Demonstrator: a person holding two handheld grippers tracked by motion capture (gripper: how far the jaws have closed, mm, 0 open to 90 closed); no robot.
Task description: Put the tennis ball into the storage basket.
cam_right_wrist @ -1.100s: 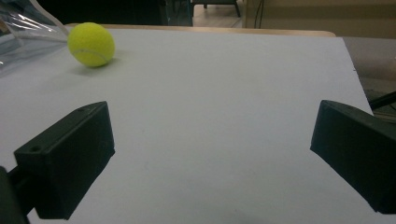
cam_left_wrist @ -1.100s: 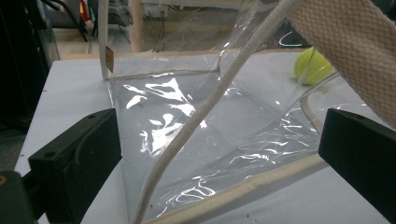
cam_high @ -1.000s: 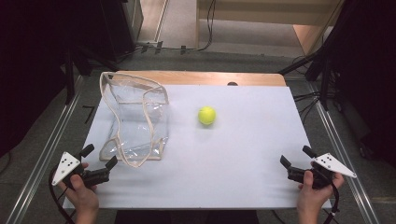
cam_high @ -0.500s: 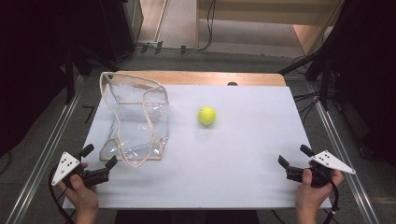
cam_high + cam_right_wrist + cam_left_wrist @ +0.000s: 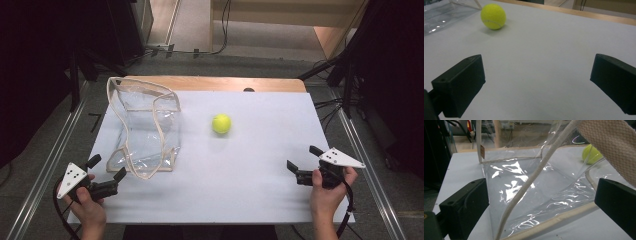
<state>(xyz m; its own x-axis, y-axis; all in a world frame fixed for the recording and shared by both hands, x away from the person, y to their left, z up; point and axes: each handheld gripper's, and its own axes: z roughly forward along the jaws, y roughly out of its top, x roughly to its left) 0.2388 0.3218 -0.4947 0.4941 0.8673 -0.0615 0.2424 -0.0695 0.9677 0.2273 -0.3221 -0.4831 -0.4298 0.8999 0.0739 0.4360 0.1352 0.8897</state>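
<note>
We find 2 things on the table [image 5: 260, 185]: a clear plastic bag [image 5: 145, 127] at the left and a tennis ball [image 5: 221, 123] near the middle, just to the bag's right and apart from it. Nothing is held.

The left hand-held gripper [image 5: 106, 171] sits at the near-left corner with its jaws spread wide, pointing at the bag's near lower edge. The left gripper view shows that edge lying between the jaws, close but not clamped. We judge this placement as a readiness to take the bag by its rim or to steady it.

The right hand-held gripper [image 5: 301, 161] rests low at the near-right, jaws likewise wide and holding nothing. The right gripper view looks across bare table toward the ball [image 5: 493, 16], which lies well ahead of the jaws. We judge that this hand is lined up to reach for the ball, most likely to put it into the bag.

Materials: the bag is thin, glossy, transparent film, creased and throwing bright reflections, bound along its edges with a cream woven band [image 5: 529, 180]. It stands slumped, its mouth open upward and uneven. We expect it to buckle under light pressure. The ball is yellow-green felt, matte and round, with a pale seam, and free to roll. The table carries a smooth, pale, matte sheet with a wooden strip [image 5: 210, 83] showing along the far edge.
</note>
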